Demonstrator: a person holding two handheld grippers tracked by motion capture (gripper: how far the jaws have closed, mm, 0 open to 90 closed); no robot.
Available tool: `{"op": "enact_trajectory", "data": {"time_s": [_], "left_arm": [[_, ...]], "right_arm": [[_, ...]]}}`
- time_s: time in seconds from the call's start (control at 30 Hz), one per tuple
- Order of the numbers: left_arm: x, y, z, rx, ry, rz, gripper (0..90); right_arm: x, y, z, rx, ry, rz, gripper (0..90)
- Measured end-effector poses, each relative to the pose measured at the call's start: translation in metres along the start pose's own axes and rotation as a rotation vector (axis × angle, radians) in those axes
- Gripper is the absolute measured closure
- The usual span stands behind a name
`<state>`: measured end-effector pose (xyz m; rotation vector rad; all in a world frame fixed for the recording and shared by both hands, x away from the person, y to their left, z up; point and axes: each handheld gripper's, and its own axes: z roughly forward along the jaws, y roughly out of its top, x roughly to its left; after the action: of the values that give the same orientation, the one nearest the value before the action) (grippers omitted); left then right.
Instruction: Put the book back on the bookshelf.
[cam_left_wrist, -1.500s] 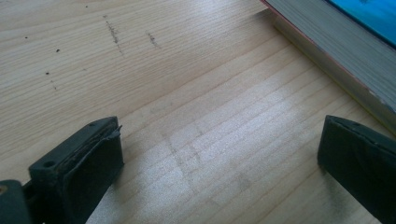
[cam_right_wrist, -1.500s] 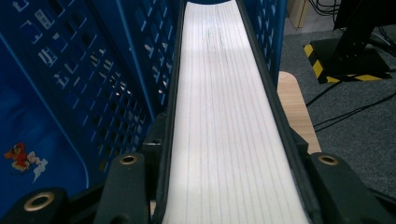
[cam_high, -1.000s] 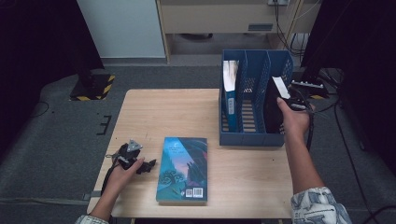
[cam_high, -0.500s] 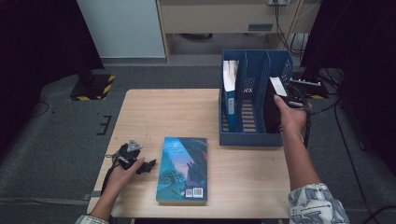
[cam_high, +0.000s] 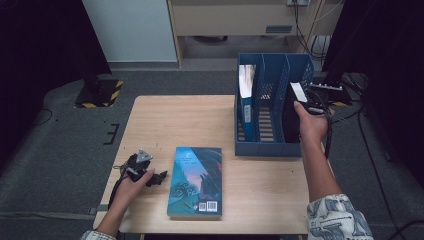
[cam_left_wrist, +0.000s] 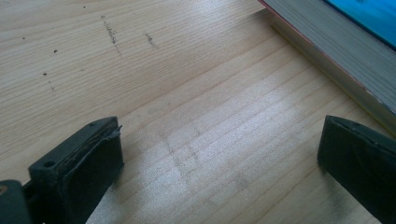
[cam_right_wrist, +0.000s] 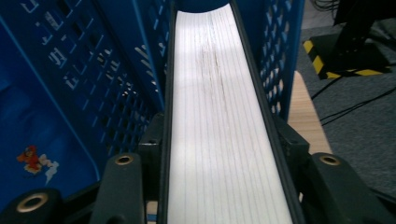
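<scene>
My right gripper (cam_high: 305, 106) is shut on a black-covered book (cam_high: 291, 114), which stands upright in the right-hand compartment of a blue file rack (cam_high: 267, 148). In the right gripper view the book's white page edge (cam_right_wrist: 215, 93) runs between my jaws, with the rack's perforated walls (cam_right_wrist: 98, 79) close on both sides. A blue-spined book (cam_high: 246, 97) stands in the rack's left compartment. A teal book (cam_high: 196, 181) lies flat near the table's front. My left gripper (cam_high: 158, 178) rests open on the wood just left of it, and that book's page edge (cam_left_wrist: 327, 46) lies beyond the jaws.
The wooden table (cam_high: 175, 120) is bare at its back left. The rack's middle compartment (cam_high: 272, 100) holds nothing. Cables and a black stand (cam_high: 330, 82) sit right of the rack, off the table. Grey floor surrounds the table.
My right gripper has shifted the black book slightly left and deeper into the rack's right compartment. The left gripper and the teal book have not moved.
</scene>
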<state>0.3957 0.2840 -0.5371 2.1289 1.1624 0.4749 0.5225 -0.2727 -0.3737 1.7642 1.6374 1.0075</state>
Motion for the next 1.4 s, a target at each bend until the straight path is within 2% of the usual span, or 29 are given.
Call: {"op": "enact_trajectory", "data": {"time_s": [0.17, 0.2, 0.33, 0.53, 0.93, 1.27, 1.33, 1.4], "left_arm": [[0.0, 0.0, 0.0, 0.0, 0.0, 0.0, 0.0], [0.0, 0.0, 0.0, 0.0, -0.001, 0.0, 0.0], [0.0, 0.0, 0.0, 0.0, -0.001, 0.001, 0.0], [0.0, 0.0, 0.0, 0.0, -0.001, 0.001, 0.0], [0.0, 0.0, 0.0, 0.0, -0.002, 0.002, 0.0], [0.0, 0.0, 0.001, -0.001, -0.004, 0.003, 0.0], [0.0, 0.001, 0.001, -0.004, -0.005, 0.001, 0.0], [0.0, 0.001, 0.001, -0.004, -0.006, 0.002, 0.0]], "right_arm": [[-0.003, 0.001, -0.001, -0.011, -0.01, 0.004, 53.3], [-0.004, 0.002, -0.001, -0.011, -0.006, -0.011, 53.3], [-0.005, 0.005, -0.003, -0.007, -0.003, -0.01, 53.4], [-0.005, 0.013, -0.004, -0.029, -0.004, -0.024, 53.5], [-0.004, 0.025, 0.014, -0.029, -0.016, -0.028, 53.4], [-0.01, 0.029, 0.026, -0.021, -0.033, -0.028, 53.4], [-0.01, 0.031, 0.028, -0.014, -0.039, -0.032, 53.4], [-0.008, 0.033, 0.029, -0.01, -0.047, -0.061, 53.4]]}}
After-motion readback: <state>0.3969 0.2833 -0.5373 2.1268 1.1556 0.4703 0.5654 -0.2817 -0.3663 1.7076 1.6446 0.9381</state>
